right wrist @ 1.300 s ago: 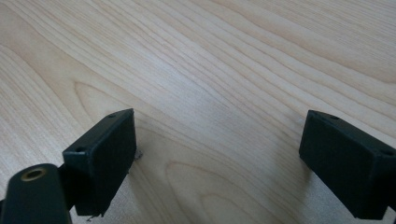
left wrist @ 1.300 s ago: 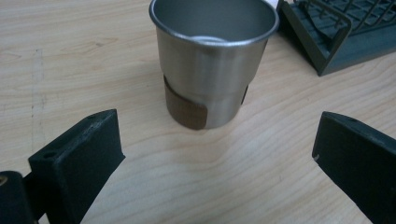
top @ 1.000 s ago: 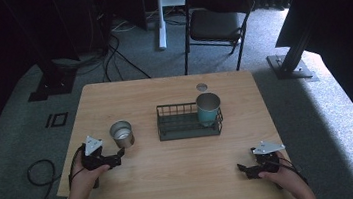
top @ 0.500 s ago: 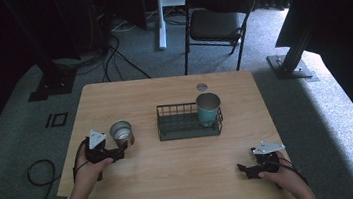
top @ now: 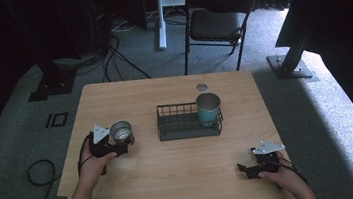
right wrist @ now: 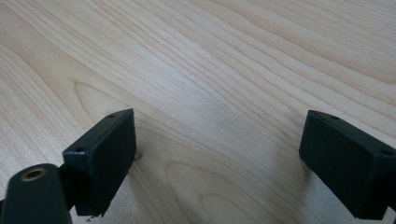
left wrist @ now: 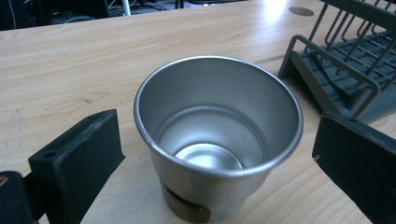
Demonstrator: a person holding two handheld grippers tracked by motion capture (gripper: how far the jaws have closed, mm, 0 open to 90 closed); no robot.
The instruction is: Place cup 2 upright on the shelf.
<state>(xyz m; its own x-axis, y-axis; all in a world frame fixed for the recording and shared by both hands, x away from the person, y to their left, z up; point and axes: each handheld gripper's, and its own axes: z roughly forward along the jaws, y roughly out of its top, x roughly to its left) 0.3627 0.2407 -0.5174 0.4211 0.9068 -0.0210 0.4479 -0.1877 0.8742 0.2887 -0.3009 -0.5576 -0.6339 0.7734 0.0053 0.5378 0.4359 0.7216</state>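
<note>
Left hand: the person's left hand (top: 93,159) comes in from the bottom left of the high view, forearm angled up toward the table's left half, wrist roughly level.
Left gripper: the black two-jaw left gripper (top: 119,145) points toward the wire rack, a grey three-cornered plate on top; its jaws stand wide, one on each side of the cup with a gap to the wall on both sides.
Cup: the empty, upright, round brushed-steel cup (left wrist: 218,140) stands on the table between those jaws, left of the rack and apart from it.
Right hand: the person's right hand (top: 286,177) rests low at the table's near right corner.
Right gripper: the black right gripper (top: 245,168) lies close over bare wood, jaws spread wide with nothing between them.
Table: the light wooden table (right wrist: 224,70) carries a small round grey disc (top: 202,87) near its far edge.
Rack: the dark green wire dish rack (top: 177,124) holds a teal-sided metal cup (top: 209,109) upright at its right end.
Labels: a brown patch at the steel cup's foot, seen in the left gripper view; no writing can be read on it.
View differences: the left gripper view shows the cup's shiny inside and base; the high view shows a black folding chair (top: 218,19) behind the table.
</note>
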